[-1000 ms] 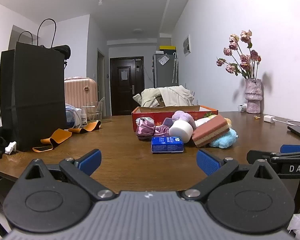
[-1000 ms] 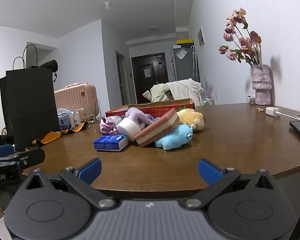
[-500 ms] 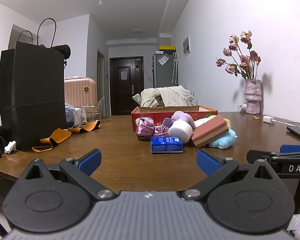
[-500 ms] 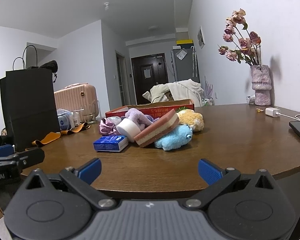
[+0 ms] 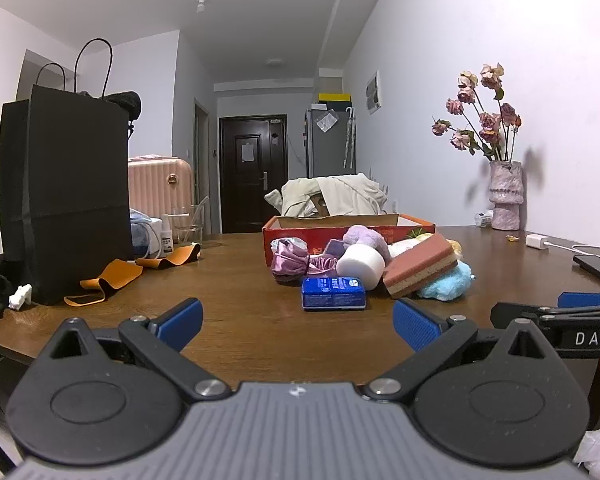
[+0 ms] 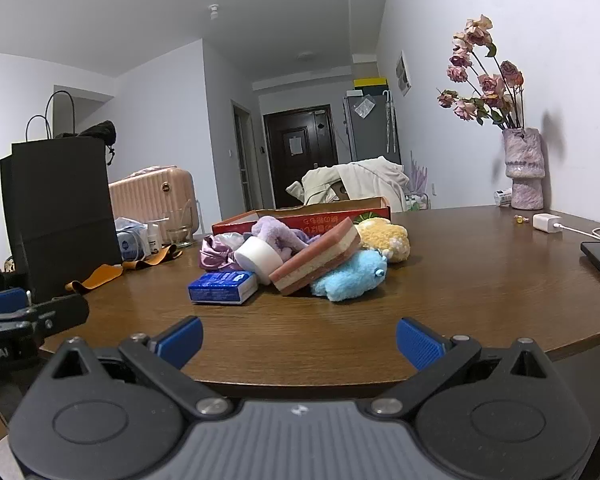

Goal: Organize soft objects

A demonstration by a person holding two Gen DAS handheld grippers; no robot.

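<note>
We judge the task barely begun. Both of our tools hang at the near edge of the counter (image 6: 480, 280), well short of the pile. The left hand-held gripper (image 5: 297, 322) has its 2 blue fingers spread wide apart with nothing between them, and the right hand-held gripper (image 6: 298, 340) is spread just as wide and just as empty.

The soft things lie heaped together mid-counter, touching one another, in front of a red cardboard box (image 5: 300, 236) whose inside we cannot see from this low angle. At the front of the heap is a blue tissue pack (image 6: 223, 287). Behind it are a white foam cylinder (image 6: 260, 258), a pink layered sponge (image 6: 318, 258) tilted up on its neighbours, a light blue plush (image 6: 350, 276), a yellow plush (image 6: 384, 236), a purple fluffy piece (image 6: 274, 232) and a mauve satin scrunchie (image 5: 290, 265).

Nothing appears sorted yet: every item we can see sits outside the box. If the box is the destination, all 7 pieces remain to be moved. The tissue pack is nearest and lies free at the front, so it looks like the easiest first pick; the sponge, propped on others, may slide when its neighbours are lifted.
</note>
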